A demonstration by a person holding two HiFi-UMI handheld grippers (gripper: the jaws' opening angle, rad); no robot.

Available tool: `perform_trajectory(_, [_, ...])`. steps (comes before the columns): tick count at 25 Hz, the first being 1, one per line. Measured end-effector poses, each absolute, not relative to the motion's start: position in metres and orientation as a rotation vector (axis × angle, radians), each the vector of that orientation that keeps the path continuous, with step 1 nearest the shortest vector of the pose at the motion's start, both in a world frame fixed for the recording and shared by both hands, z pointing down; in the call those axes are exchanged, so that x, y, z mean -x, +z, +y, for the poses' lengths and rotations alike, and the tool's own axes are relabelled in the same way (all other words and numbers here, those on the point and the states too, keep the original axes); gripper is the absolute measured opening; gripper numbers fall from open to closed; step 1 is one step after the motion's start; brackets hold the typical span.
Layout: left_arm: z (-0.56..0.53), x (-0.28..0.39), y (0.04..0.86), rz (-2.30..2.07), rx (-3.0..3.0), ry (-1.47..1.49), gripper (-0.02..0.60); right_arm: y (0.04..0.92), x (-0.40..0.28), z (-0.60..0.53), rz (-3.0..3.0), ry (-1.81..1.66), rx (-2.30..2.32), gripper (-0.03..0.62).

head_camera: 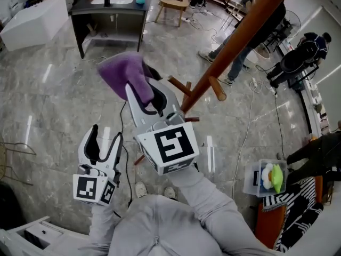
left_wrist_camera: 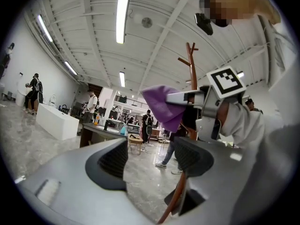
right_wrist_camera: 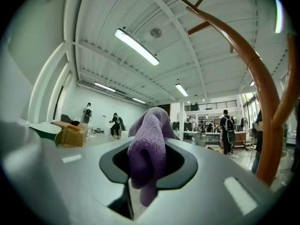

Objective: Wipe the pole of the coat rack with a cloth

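The brown wooden coat rack pole (head_camera: 242,33) slants from the floor up to the top right of the head view, with short pegs (head_camera: 217,88) near its lower part. My right gripper (head_camera: 151,101) is shut on a purple cloth (head_camera: 126,73), held just left of the pole and apart from it. In the right gripper view the cloth (right_wrist_camera: 147,153) bunches between the jaws, and the pole (right_wrist_camera: 262,102) curves past at the right. My left gripper (head_camera: 102,148) hangs lower left, open and empty. The left gripper view looks up at the cloth (left_wrist_camera: 164,107) and pole (left_wrist_camera: 191,69).
A dark table (head_camera: 109,15) and a wooden stool (head_camera: 173,1) stand at the back. People (head_camera: 256,31) stand behind the pole. A white cable (head_camera: 245,132) trails over the marble floor. A box of items (head_camera: 269,177) and a striped cloth (head_camera: 295,201) lie at the right.
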State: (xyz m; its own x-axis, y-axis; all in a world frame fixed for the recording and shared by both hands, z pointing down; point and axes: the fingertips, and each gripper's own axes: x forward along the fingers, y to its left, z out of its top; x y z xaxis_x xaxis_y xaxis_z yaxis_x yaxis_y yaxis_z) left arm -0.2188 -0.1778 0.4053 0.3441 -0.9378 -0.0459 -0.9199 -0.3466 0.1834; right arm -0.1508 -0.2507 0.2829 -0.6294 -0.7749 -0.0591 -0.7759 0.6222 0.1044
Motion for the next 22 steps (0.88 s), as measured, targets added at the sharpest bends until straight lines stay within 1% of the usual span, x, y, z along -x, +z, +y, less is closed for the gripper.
perform_trajectory(4, [-0.170,0.222,0.404,-1.737,-2.457,-0.220,0.337,0.254,0.159,-0.221,2.832,0.328,1.266,0.086])
perform_trajectory(8, [-0.165,0.214,0.397,-1.728,-2.471,-0.241,0.337,0.200,0.135,-0.187,2.774,0.556,1.284,0.086])
perform_trajectory(15, [-0.168,0.188,0.388,-1.671,-2.525,-0.279,0.337,0.113,0.058,-0.163,2.636,1.353,1.416,0.086])
perform_trajectory(18, [-0.168,0.177,0.384,-1.645,-2.544,-0.287,0.337,0.112,0.038,-0.180,2.650,1.617,1.469,0.086])
perform_trajectory(22, [-0.168,0.169,0.383,-1.629,-2.554,-0.291,0.337,0.159,0.010,-0.209,2.901,1.676,1.536,0.086])
